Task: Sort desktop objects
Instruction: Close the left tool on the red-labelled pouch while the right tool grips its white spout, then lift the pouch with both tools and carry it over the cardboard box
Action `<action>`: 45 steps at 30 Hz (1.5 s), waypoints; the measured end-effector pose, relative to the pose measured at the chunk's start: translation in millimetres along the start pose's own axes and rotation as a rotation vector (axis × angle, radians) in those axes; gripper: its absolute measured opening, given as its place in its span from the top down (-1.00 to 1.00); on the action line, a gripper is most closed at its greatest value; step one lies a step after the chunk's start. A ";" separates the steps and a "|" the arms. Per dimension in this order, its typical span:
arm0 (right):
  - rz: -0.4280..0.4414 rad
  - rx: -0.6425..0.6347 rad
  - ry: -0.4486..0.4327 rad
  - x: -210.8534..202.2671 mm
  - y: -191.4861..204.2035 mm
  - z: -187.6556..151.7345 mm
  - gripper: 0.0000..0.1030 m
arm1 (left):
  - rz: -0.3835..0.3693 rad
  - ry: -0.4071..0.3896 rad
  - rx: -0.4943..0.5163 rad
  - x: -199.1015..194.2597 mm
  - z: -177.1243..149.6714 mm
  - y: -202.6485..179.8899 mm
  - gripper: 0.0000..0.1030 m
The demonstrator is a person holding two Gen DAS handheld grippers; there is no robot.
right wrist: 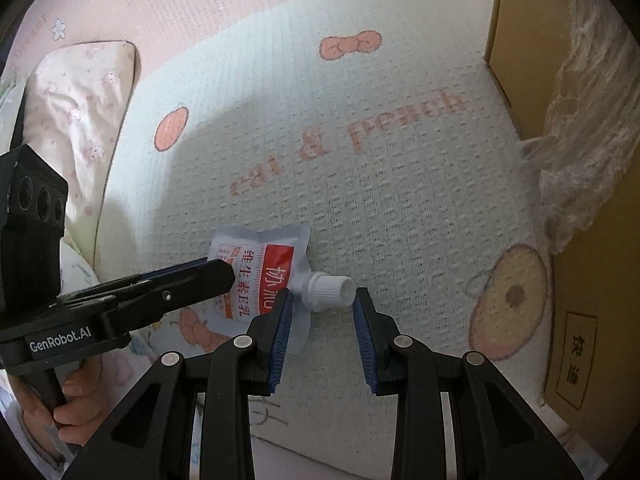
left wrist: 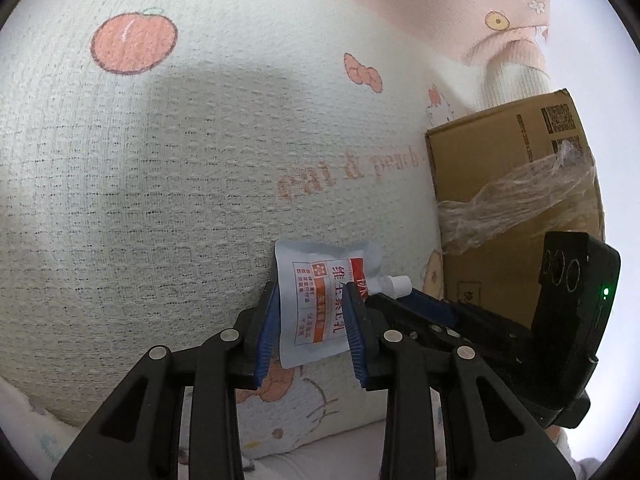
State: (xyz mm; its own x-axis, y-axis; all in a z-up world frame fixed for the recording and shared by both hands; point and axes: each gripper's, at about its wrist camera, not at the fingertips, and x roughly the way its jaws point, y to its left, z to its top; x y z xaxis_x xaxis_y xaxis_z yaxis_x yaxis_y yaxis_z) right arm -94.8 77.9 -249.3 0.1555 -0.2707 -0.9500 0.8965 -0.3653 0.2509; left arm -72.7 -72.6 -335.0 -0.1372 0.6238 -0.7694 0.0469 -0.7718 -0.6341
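Note:
A small white pouch (left wrist: 316, 312) with an orange label and a white screw cap (left wrist: 398, 284) hangs just above the peach-print cloth. My left gripper (left wrist: 311, 286) is shut on the pouch body, a blue pad on each side. In the right wrist view the pouch (right wrist: 272, 276) sticks out past the left gripper's fingers (right wrist: 192, 280), which come in from the left. My right gripper (right wrist: 323, 294) points steeply down at the cap (right wrist: 328, 290). Its pads stand either side of the cap, with a thin gap at the cap's end. Its left pad touches the pouch's shoulder.
A cardboard box (left wrist: 516, 160) wrapped with crumpled clear film (left wrist: 520, 196) stands on the right, also close in the right wrist view (right wrist: 576, 320). The white cloth (left wrist: 160, 200) spreads out to the left. A floral pillow (right wrist: 80, 100) lies far left. A hand (right wrist: 60, 404) holds the left gripper's handle.

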 end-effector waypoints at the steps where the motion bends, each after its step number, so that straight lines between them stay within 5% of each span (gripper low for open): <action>1: -0.003 -0.006 -0.010 -0.6 0.7 0.2 0.46 | -0.005 0.002 -0.008 0.5 0.7 1.0 0.32; 6: 0.027 0.016 -0.032 -3.6 -3.7 0.1 0.46 | -0.026 0.006 -0.027 1.8 0.8 2.5 0.22; 10: 0.172 0.145 -0.050 -1.6 -16.7 -1.1 0.45 | -0.065 0.003 -0.064 2.6 1.1 6.1 0.11; 15: 0.255 0.249 -0.114 3.3 -26.9 -2.7 0.46 | -0.086 -0.001 -0.103 2.9 1.2 11.6 0.12; 19: 0.219 0.212 -0.131 4.0 -16.9 -0.1 0.46 | -0.055 -0.011 -0.103 1.7 -0.2 11.2 0.34; 25: 0.162 0.137 -0.143 -6.5 7.3 3.7 0.46 | 0.014 -0.068 -0.042 -11.0 -3.3 0.1 0.36; 34: 0.217 0.056 -0.250 -60.3 39.2 11.8 0.46 | -0.141 -0.213 -0.100 -61.4 -12.4 4.3 0.37; 45: 0.209 -0.032 -0.372 -121.0 67.7 16.8 0.64 | -0.220 -0.333 -0.069 -108.8 -11.6 -21.8 0.36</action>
State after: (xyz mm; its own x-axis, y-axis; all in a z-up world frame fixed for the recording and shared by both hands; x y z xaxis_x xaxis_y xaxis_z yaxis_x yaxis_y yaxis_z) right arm -59.9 71.0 -114.3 0.1807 -0.6409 -0.7461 0.8748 -0.2420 0.4198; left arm -47.3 -122.2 -238.4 -0.4637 0.6904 -0.5553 0.0456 -0.6073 -0.7932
